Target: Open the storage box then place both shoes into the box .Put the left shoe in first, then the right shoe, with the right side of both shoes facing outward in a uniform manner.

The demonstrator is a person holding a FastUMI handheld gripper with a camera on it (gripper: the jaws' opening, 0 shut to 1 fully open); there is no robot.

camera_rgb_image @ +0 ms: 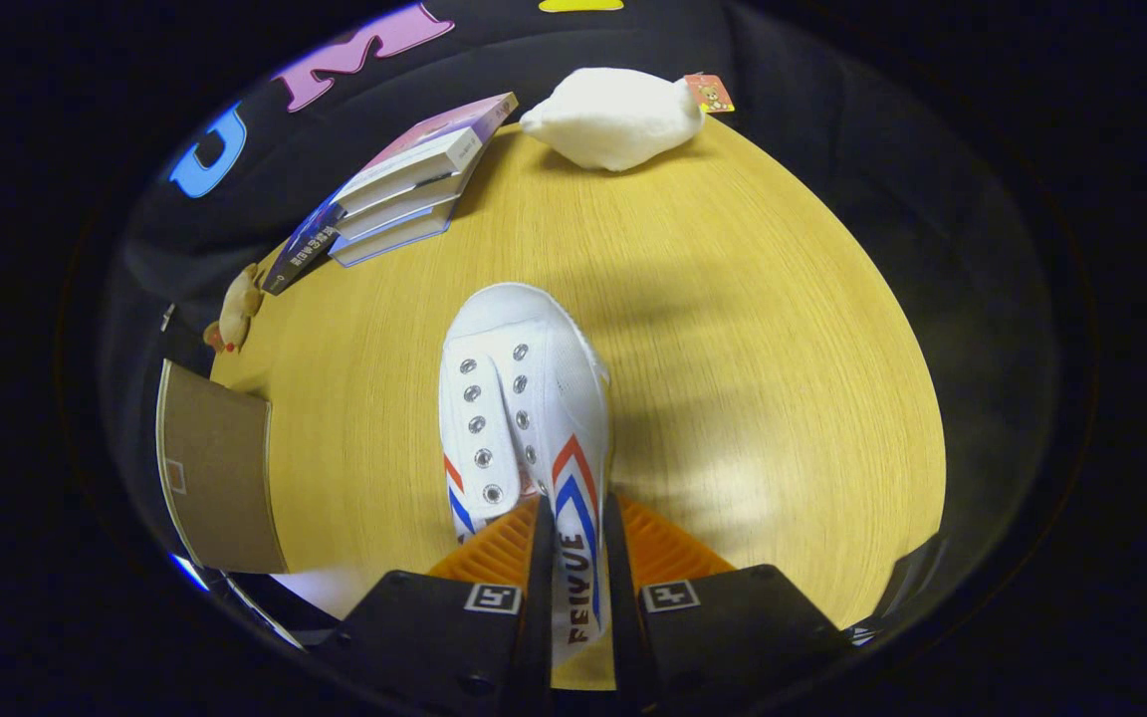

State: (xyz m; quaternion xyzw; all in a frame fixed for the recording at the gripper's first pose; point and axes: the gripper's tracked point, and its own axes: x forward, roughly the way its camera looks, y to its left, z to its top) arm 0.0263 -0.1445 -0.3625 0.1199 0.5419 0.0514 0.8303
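Gripper (pixel 573 558) fingers closed on the side wall of the white shoe (pixel 524 398); shoe toe points ahead, filling the path straight beyond the fingers. Bench (pixel 733 329) to the right of the shoe is bare wood, open out to its edge. Left of the shoe, a bare strip, then the brown box flap (pixel 220 468) at the bench edge. Far left: stack of books (pixel 404 184), small plush toy (pixel 238 311) near them. Far end: white plush (pixel 613 115). Open bench lies between shoe toe and white plush.
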